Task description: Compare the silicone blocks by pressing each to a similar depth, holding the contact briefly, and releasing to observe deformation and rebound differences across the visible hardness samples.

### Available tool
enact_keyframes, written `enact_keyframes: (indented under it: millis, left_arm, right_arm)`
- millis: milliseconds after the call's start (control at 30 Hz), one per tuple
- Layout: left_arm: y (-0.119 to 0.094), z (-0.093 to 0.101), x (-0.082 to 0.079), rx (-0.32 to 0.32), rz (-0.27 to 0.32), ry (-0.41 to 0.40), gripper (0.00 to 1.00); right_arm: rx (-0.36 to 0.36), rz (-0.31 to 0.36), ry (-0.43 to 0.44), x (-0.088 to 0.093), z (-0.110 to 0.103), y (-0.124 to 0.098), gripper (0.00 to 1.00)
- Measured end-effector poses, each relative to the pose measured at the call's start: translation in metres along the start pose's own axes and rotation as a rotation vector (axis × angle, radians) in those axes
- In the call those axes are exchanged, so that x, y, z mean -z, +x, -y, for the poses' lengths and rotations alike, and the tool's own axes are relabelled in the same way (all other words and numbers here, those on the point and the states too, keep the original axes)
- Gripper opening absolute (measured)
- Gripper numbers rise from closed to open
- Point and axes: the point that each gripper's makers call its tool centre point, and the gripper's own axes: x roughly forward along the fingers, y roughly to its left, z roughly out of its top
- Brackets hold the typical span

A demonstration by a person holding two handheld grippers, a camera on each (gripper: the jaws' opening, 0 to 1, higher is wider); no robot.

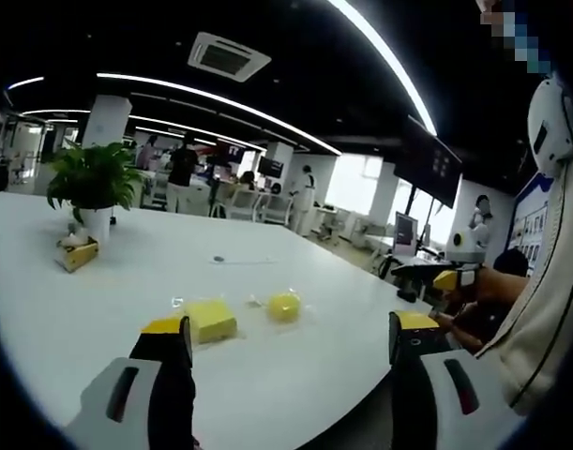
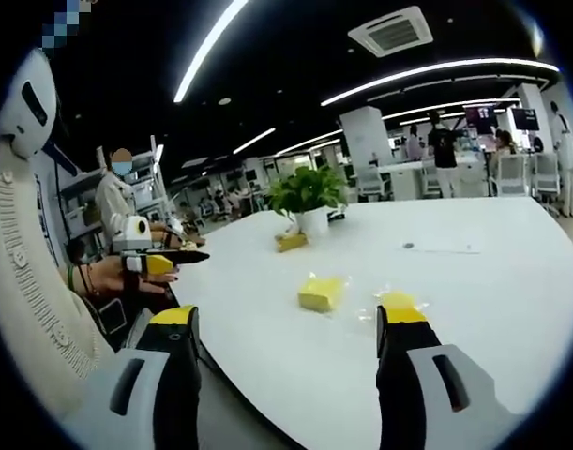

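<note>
Left gripper & right gripper both released, above table edge. Yellow block at 11 o'clock; round block just beside, 12 o'clock.

Yellow block, yellow ball, white table; green plant (white pot).

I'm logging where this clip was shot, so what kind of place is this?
Most likely an open-plan office or lab: a large white table with a potted plant, long ceiling light strips, and desks with people working behind.
</note>
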Motion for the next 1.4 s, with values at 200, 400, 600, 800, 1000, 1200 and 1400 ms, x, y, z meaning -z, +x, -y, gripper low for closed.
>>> enact_keyframes:
  millis: [200, 400, 600, 800, 1000, 1200, 1400]
  left_arm:
    - [0.005, -0.002, 0.004, 0.018, -0.014, -0.009, 0.87]
    - [0.014, -0.001, 0.004, 0.062, -0.037, -0.027, 0.9]
    - [0.031, -0.02, -0.011, 0.048, -0.014, -0.033, 0.97]
    - [0.047, -0.034, -0.023, 0.101, -0.001, -0.124, 0.88]
    - [0.071, -0.069, -0.031, 0.063, 0.026, -0.233, 0.84]
    - [0.094, -0.112, -0.035, 0.019, 0.086, -0.361, 0.76]
    - [0.117, -0.156, -0.016, -0.009, 0.112, -0.513, 0.56]
  right_arm:
    - [0.003, -0.006, 0.018, 0.004, 0.004, 0.002, 0.71]
    - [0.012, -0.01, 0.035, 0.005, 0.011, 0.004, 0.71]
    - [0.021, -0.024, 0.05, 0.007, 0.019, 0.008, 0.7]
    - [0.031, -0.034, 0.059, 0.005, 0.026, 0.012, 0.7]
    - [0.04, -0.048, 0.075, 0.006, 0.034, 0.02, 0.69]
    - [0.044, -0.07, 0.083, 0.011, 0.038, 0.028, 0.71]
    - [0.071, -0.055, 0.047, 0.002, 0.051, 0.03, 0.75]
